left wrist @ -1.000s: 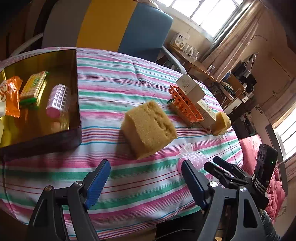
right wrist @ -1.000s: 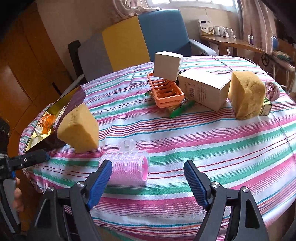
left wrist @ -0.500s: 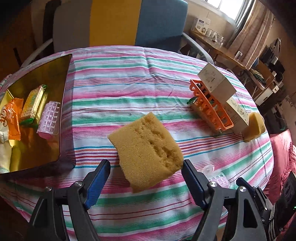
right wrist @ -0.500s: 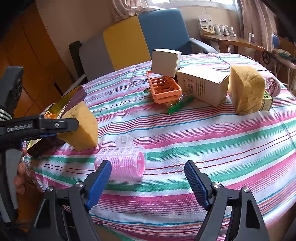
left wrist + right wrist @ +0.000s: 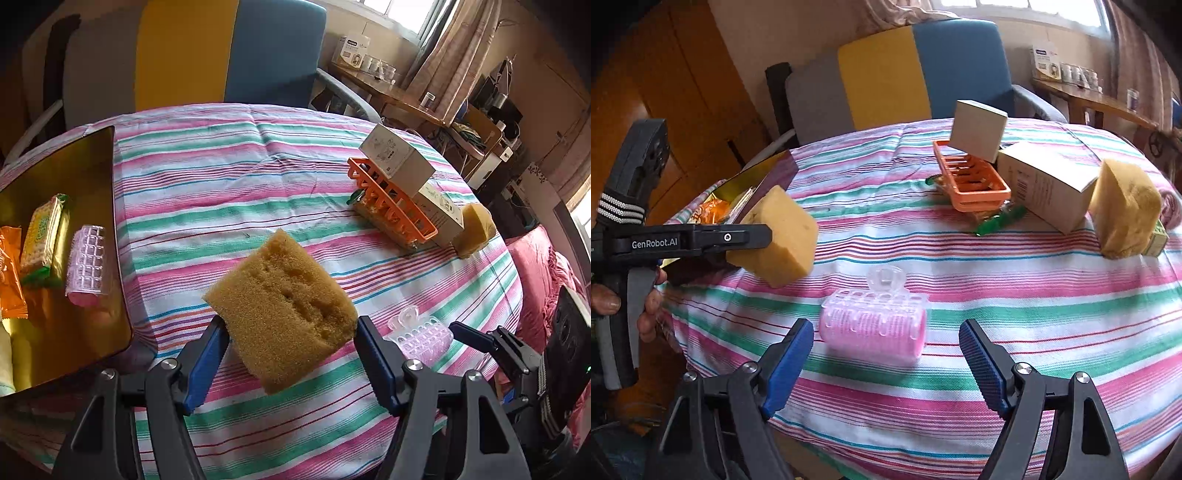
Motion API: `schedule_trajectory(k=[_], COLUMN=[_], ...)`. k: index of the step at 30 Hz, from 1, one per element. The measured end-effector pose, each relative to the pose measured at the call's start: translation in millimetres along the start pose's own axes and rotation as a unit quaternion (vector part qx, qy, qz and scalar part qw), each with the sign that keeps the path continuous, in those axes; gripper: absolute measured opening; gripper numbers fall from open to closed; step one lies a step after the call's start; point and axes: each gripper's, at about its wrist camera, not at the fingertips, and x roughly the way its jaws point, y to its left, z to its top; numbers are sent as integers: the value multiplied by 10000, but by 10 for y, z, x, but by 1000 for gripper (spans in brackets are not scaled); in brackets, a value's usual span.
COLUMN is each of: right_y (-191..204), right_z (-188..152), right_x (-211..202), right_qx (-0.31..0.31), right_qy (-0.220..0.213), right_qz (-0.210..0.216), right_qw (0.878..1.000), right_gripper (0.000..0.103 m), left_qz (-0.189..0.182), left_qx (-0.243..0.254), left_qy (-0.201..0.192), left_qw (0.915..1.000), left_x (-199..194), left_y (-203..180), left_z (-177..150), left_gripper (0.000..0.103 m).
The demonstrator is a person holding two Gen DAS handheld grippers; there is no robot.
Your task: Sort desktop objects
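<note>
A yellow sponge (image 5: 280, 306) lies tilted near the front of the striped tablecloth (image 5: 229, 184). My left gripper (image 5: 290, 343) is closing on it, and both blue pads touch its sides. From the right wrist view, one left finger (image 5: 701, 240) crosses the sponge (image 5: 786, 236). A pink hair roller (image 5: 873, 325) with a clear clip lies just beyond the tips of my right gripper (image 5: 886, 354). Its jaws are opening and nothing is between the pads. The gold tray (image 5: 74, 166) at the left holds snack packets and another pink roller (image 5: 86, 266).
An orange basket (image 5: 391, 206) with two white boxes (image 5: 399, 162) leaning on it stands at the far right, beside a second sponge (image 5: 474, 229). A grey, yellow and blue chair (image 5: 207, 51) stands behind the round table. The table edge runs just below both grippers.
My left gripper moved in around the sponge and its jaws narrowed until the pads met its sides. The right gripper's jaws widened slightly and stayed in front of the pink roller.
</note>
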Motion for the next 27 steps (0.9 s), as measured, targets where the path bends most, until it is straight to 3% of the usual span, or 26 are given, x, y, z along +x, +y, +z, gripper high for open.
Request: schedule_trajectory(k=[10, 11, 13, 27], right_y=[101, 101, 94, 218], right_z=[16, 10, 3, 35], right_x=[219, 229, 233, 102], right_qx=[-49, -63, -77, -195], right_qy=[167, 181, 191, 78], right_qz=[-545, -576, -609, -633], right_qw=[9984, 9982, 9979, 9978], right_gripper=[85, 82, 65, 63], left_qz=[111, 55, -51, -449], left_qx=[-322, -312, -290, -189], left_qy=[343, 309, 238, -657], left_qw=[9988, 9990, 9993, 9966], left_x=[299, 292, 273, -301], left_y=[-87, -68, -34, 175], left_z=[1, -22, -64, -288], left_gripper=[69, 66, 64, 61])
